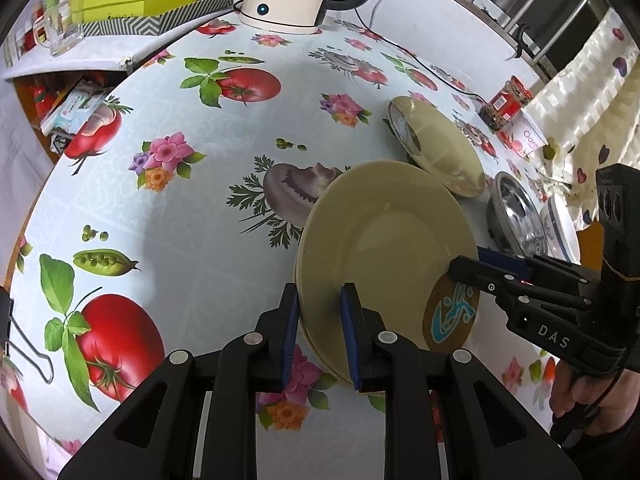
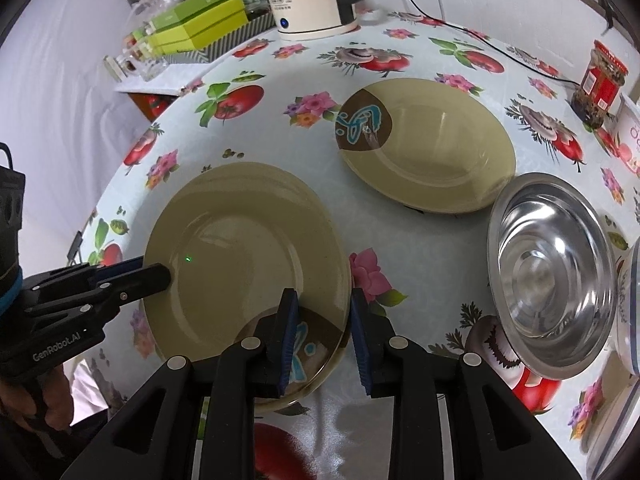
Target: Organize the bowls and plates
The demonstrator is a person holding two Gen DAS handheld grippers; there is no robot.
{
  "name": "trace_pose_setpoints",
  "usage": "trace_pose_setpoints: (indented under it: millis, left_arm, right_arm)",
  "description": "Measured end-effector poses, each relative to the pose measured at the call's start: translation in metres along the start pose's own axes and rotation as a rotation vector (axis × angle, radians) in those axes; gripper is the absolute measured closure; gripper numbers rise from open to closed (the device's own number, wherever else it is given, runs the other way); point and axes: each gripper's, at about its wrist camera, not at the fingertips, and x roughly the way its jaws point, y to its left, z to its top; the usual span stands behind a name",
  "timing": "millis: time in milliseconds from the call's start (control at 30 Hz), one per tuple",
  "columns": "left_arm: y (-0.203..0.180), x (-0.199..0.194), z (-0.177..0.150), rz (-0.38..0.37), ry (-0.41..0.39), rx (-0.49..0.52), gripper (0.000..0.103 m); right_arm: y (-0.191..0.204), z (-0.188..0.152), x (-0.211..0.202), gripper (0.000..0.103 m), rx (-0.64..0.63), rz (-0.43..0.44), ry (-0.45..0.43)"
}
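In the left wrist view, the left gripper (image 1: 319, 332) straddles the near rim of the plate stack (image 1: 380, 248), which sits on the patterned tablecloth (image 1: 180, 200); a sliver of gap shows at each blue pad, so I read the jaws as parted around the rim and not pinching it. The right gripper (image 1: 468, 270) reaches in over the opposite edge, next to the brown-and-blue motif. A second plate (image 1: 440, 148) lies beyond, well apart, with a steel bowl (image 1: 516, 212) to its right. In the right wrist view, the right gripper (image 2: 324, 332) has its left pad over the motif and its right pad just outside the rim (some space remains on both sides, so it looks loose too). The left gripper (image 2: 160, 274) tips onto the far rim. The plates lie flat, face up, round with no long axis; the top plate's motif points toward the right claw. To finish well, I would keep both claws clear of the rims while backing straight off, so the stack stays aligned.
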Motion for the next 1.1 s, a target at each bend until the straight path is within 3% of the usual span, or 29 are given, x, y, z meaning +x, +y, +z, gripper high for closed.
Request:
trace_pose_setpoints:
  millis: [767,933,1100]
  left_arm:
    - [0.0047,0.0033,0.0086,0.012,-0.042,0.023,0.081]
    - [0.0013,0.0025,0.0056,0.015,-0.037,0.035,0.081]
    - [-0.0012,0.0024,0.0038,0.025,-0.034,0.047,0.081]
  right_arm:
    - [-0.0032,-0.0051,-0.0073,0.075,-0.003,0.029,-0.071]
    - [-0.0049,-0.0064,-0.0052,0.084,0.002,0.018,-0.067]
    - [-0.0065,-0.0091,-0.0065,0.084,0.005,0.02,-0.069]
